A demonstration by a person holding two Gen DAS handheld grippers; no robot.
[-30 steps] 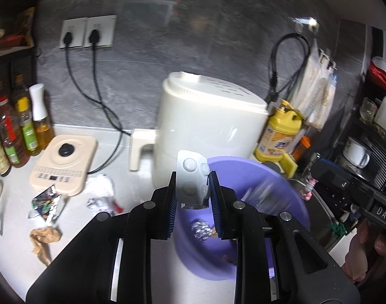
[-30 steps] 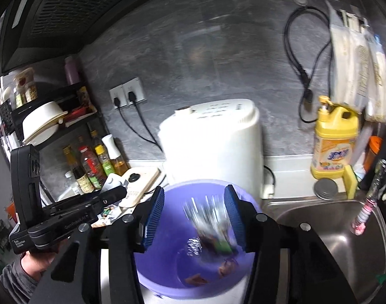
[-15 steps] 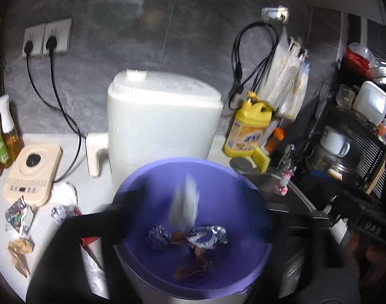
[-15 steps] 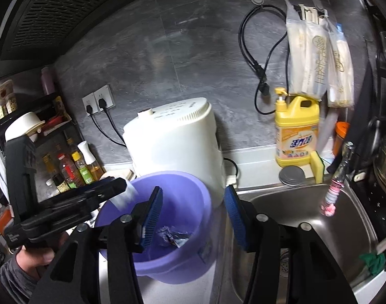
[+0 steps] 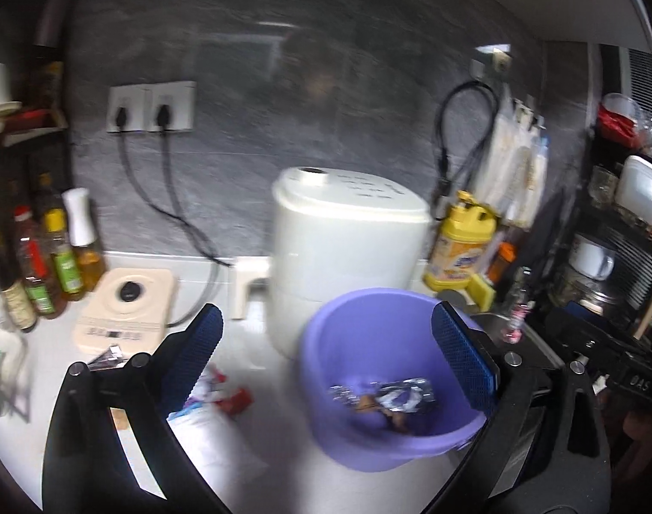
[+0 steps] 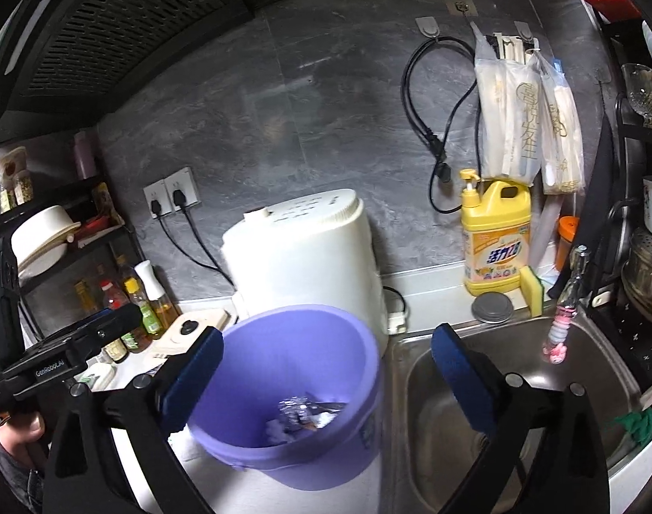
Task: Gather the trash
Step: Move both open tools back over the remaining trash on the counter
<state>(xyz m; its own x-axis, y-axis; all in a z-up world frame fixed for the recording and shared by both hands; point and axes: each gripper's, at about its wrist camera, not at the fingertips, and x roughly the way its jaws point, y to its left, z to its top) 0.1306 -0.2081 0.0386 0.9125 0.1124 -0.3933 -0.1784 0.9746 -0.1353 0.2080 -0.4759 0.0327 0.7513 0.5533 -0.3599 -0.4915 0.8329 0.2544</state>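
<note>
My left tongs (image 5: 326, 342) are spread wide, with nothing between the blue pads (image 5: 463, 360). They hang over the white counter (image 5: 274, 402), in front of the round purple plastic bucket (image 5: 369, 325). This view is blurry. Inside the bucket I can see shiny silver foil wrappers (image 5: 394, 394) and some brown scraps lying at the bottom. On the counter to the left of the bucket lies more trash — a white crumpled wrapper with red bits (image 5: 214, 398), right by my left tong finger. A bit of silver wrapper (image 5: 107, 353) peeks out by the flat cream-coloured gadget with a black knob (image 5: 127, 310).

My right tongs (image 6: 326, 368) are spread wide too, holding nothing. They hang above the spot where the purple bucket (image 6: 291, 342) meets the steel sink (image 6: 518, 368). The bucket stands just beside the sink's left edge, and the silver wrappers (image 6: 300, 411) sit at its bottom.

Behind the bucket stands a tall white round machine (image 6: 309, 252). A yellow soap bottle with a pump (image 6: 495, 240) stands by the grey wall — a yellow sponge (image 6: 533, 289) leans next to it. Small oil and sauce bottles (image 5: 47, 257) stand at the far left.
</note>
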